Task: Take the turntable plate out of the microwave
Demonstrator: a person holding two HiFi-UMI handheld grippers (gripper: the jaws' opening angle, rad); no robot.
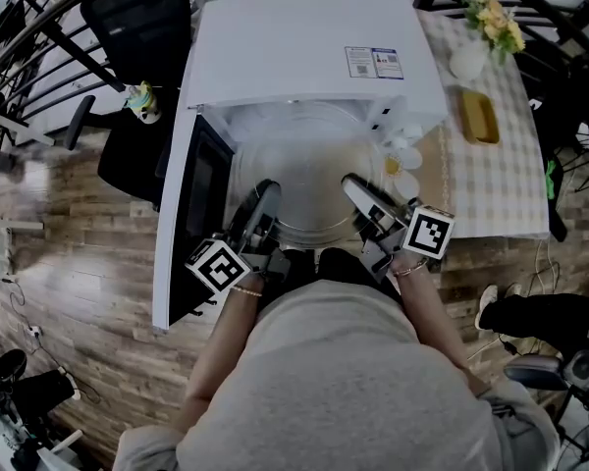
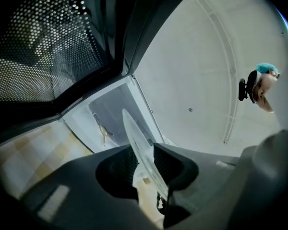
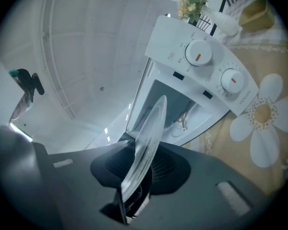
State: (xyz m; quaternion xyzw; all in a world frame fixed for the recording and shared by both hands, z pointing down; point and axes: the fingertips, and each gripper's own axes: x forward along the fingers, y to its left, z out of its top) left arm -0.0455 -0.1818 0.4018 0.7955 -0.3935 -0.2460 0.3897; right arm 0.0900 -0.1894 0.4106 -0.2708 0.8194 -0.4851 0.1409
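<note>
Glass turntable plate, held at the microwave mouth, near rim pinched by left gripper and right gripper. Risk: smooth glass slides from these narrow edge grips, or clips the open door at left.

The left gripper and the right gripper point level, side by side, in front of the person's bent arms. Each presses its 2 jaws on the plate, 1 on the left edge, 1 on the right edge.
</note>
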